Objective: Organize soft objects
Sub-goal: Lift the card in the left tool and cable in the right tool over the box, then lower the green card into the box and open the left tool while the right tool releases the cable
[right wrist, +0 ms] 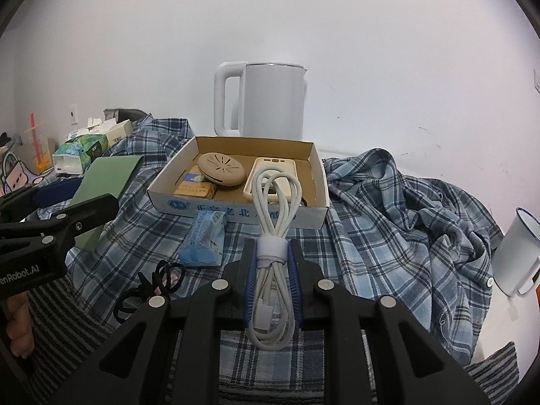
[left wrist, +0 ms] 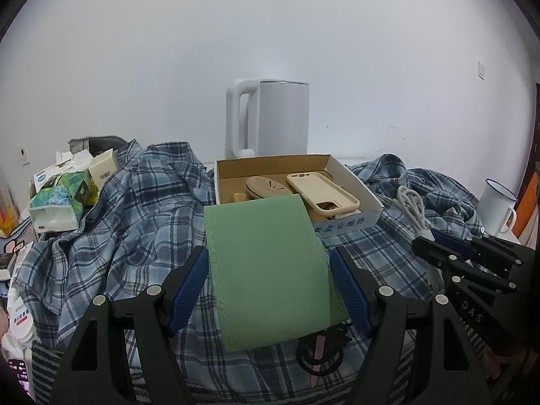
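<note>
A: What is lying under everything?

B: A blue plaid shirt is sprawling across the whole surface, bunching up toward three o'clock in the right wrist view. It is serving as the bed for the rest.

A: And behind it?

B: A white kettle is standing at twelve o'clock against the wall, just behind an open cardboard box. The box looks to be acting as the collection tray: a beige phone case, a round tan disc and a small orange pack are already sitting inside it.

A: What is the left gripper doing?

B: The left gripper is squeezing a green pouch by its two side edges, jaws spread about as wide as the pouch, so it is arching upward. It is pointing toward the box at twelve o'clock, probably so it can be slid in.

A: The right one?

B: The right gripper is pinching a coiled white cable just below its fastening strap, jaws nearly together. Its loop end is overlapping the box's near wall in this view.

A: Anything loose?

B: A blue tissue packet is lying at ten o'clock from the right gripper, and black hair ties at nine o'clock, both apparently waiting their turn.
</note>
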A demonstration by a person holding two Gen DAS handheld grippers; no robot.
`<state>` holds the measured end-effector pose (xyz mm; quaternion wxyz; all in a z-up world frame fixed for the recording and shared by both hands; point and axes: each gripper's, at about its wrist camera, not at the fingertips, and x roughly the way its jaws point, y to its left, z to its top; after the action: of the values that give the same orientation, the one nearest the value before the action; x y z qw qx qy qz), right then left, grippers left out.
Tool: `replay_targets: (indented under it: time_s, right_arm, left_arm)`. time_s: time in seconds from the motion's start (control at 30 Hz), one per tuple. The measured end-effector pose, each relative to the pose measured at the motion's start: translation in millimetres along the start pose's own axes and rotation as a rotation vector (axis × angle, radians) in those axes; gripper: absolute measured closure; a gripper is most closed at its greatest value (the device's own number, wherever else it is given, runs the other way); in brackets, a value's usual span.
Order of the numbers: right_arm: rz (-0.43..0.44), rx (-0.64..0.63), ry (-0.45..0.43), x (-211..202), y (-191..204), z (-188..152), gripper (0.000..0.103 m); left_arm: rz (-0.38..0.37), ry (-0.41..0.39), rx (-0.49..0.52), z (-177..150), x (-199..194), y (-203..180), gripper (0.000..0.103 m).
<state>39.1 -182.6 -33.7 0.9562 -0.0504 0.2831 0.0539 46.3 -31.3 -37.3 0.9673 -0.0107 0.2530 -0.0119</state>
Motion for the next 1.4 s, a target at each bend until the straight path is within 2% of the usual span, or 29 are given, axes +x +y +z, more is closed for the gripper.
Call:
replay_targets:
  time_s: [0.07,0.2,0.3,0.4,0.67,0.77,0.83,0.93,1.1,1.4]
  right_arm:
    - [-0.001,0.003,-0.007,-2,0,0,0.086]
    - [0.036,0.014,-0.038,-13,1,6,0.086]
    - [0.086,0.03,-0.056,-26,1,26,0.086]
    - [0.074,0.01,-0.118,-40,2,52,0.086]
    - [0.045,-0.001,-0.286,-60,-13,139,0.086]
    - [0.016,0.001,-0.332,-56,-17,171,0.086]
    - [-0.017,0.007,-0.338,-49,-19,190,0.086]
    - [-0.004,0.037,-0.352,-36,-27,212,0.086]
    - [-0.003,0.059,-0.352,-9,-34,220,0.086]
    - [0.005,0.065,-0.256,48,-37,209,0.086]
  left_arm:
    - [0.014,0.01,-0.012,1,-1,1,0.027]
    - [-0.026,0.047,-0.034,7,-6,4,0.027]
    - [-0.022,0.021,-0.003,21,-19,1,0.027]
    - [0.01,-0.006,0.032,43,-28,-3,0.027]
    - [0.055,-0.178,0.081,127,-49,-13,0.027]
    - [0.066,-0.237,0.053,159,-52,-14,0.027]
    - [0.058,-0.263,0.035,177,-48,-14,0.027]
    - [0.05,-0.28,0.022,197,-38,-13,0.027]
    - [0.048,-0.277,0.005,220,-14,-7,0.027]
    - [0.044,-0.18,-0.01,211,41,6,0.027]
